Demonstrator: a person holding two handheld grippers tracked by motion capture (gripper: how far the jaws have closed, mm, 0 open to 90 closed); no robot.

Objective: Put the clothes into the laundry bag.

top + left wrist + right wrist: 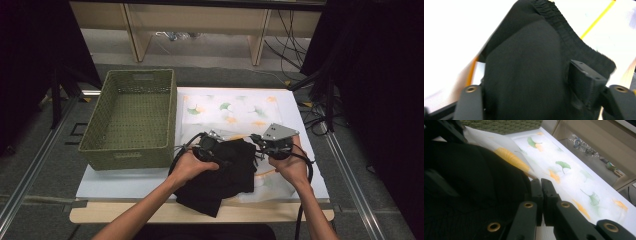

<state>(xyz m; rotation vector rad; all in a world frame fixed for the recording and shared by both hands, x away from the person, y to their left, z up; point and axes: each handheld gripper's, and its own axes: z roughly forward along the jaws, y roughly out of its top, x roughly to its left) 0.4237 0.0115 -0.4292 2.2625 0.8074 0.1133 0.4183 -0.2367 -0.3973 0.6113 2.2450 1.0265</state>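
A crumpled black garment (pixel 227 175) lies at the table's front on a white cloth printed with ginkgo leaves (pixel 230 107). My left gripper (pixel 217 152) is set into the garment from its left side. In the left gripper view its jaws stand wide apart with the black fabric (pixel 524 62) bulging between them, and the pads (pixel 584 82) do not visibly squeeze it. My right gripper (pixel 261 145) sits at the garment's right edge. Its fingertips (pixel 541 186) are pressed together beside the black garment (pixel 474 177), and I see nothing caught between them.
A green woven basket (pixel 132 152) with nothing in it stands at the left on the white board (pixel 120 182). The patterned cloth (pixel 574 180) stretches away behind the garment. Black cables (pixel 300 165) trail from both grippers. Metal rails run along both sides of the table.
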